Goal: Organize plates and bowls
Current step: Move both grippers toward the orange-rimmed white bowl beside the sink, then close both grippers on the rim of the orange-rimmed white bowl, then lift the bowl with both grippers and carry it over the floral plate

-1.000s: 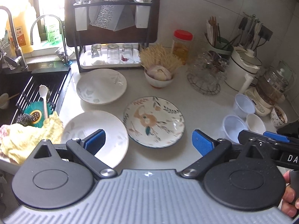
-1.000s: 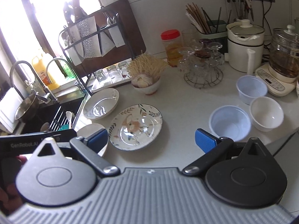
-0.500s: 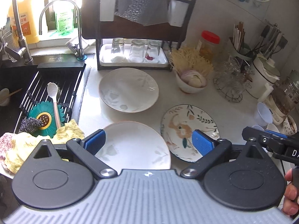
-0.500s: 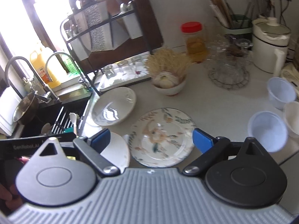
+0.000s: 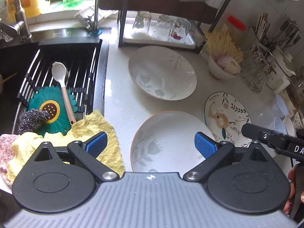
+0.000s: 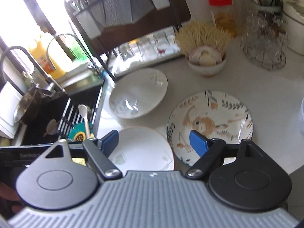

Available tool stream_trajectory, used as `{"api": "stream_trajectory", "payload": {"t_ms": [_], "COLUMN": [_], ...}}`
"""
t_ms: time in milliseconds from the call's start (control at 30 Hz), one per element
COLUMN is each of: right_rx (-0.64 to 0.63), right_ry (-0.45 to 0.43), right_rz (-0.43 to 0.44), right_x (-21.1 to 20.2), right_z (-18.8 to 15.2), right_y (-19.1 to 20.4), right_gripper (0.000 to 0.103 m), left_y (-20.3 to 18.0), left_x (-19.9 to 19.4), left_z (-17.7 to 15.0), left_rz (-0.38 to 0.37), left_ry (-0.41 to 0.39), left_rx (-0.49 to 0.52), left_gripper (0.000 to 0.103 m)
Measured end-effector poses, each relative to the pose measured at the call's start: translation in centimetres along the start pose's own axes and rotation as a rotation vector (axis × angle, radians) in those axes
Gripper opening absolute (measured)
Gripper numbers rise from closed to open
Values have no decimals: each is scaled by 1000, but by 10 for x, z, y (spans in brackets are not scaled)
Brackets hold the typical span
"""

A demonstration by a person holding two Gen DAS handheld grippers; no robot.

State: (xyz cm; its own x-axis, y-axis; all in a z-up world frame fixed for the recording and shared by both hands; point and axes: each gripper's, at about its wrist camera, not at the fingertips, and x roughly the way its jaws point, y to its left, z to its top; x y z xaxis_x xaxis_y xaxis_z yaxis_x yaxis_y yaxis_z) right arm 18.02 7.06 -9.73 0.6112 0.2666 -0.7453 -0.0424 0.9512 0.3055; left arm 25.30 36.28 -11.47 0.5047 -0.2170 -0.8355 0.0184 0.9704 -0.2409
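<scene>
Three plates lie on the white counter. The near white leaf-print plate [image 5: 167, 142] [image 6: 144, 148] sits by the counter's front edge, with a second white plate [image 5: 161, 74] [image 6: 138, 95] behind it. A rabbit-pattern plate [image 5: 228, 119] [image 6: 210, 121] is to their right. My left gripper [image 5: 151, 145] hangs open above the near white plate's left rim, holding nothing. My right gripper [image 6: 153, 140] hovers over the same plate; its jaws are closing, still apart, with nothing pressed between them. Small white plastic bowls [image 5: 280, 114] stand at the far right.
Left of the plates is a dark sink [image 5: 57, 43] with a rack, a white spoon [image 5: 60, 76], a green sunflower mat [image 5: 49, 110], a steel scourer and a yellow cloth [image 5: 98, 133]. Behind stand a dish rack with glasses [image 5: 161, 28], a garlic bowl [image 5: 224, 68] and a wire glass holder [image 6: 264, 45].
Both grippers have swung left and down, from the rabbit plate and the plastic bowls to the near white plate beside the sink. The right gripper's jaws have narrowed a little.
</scene>
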Motion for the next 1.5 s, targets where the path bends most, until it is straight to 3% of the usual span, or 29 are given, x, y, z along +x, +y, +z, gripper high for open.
{"api": "stream_trajectory", "payload": {"t_ms": [200,300,367,500,700,900,933,1000,1133,1300,1500], "right_rx": [84,114,137,183,207,205,205,195,195,192,206], "right_ry": [93,149,172,212,202,232,235,244,230,230,209], "right_rz": [3,-4,-17,-47,-94,-106,-109,-122,-115,-105,-76], "right_x": [22,32,36,47,55,68,71,76,78,81,82], "right_z": [-15,-22,-27,-38,-39,-44,-44,-44,-43,-38,-37], "right_y": [-2,-4,-7,-12,-13,-13,-14,-14,-15,-16,-22], "right_gripper": [77,58,48,39,29,27,20,16,15,14,13], "left_y": [24,29,31,33,38,43,42,41,48,45,43], "left_x": [33,46,55,72,91,105,106,110,113,114,116], "left_z": [-7,-9,-9,-9,-7,0,1,2,8,7,8], "left_rz": [-58,-92,-110,-120,-148,-183,-185,-181,-180,-204,-205], "left_ry": [62,83,99,135,180,199,199,200,188,193,185], "left_rx": [-13,-4,3,21,55,59,64,88,64,104,116], "left_gripper": [99,94,88,75,49,31,29,28,28,19,18]}}
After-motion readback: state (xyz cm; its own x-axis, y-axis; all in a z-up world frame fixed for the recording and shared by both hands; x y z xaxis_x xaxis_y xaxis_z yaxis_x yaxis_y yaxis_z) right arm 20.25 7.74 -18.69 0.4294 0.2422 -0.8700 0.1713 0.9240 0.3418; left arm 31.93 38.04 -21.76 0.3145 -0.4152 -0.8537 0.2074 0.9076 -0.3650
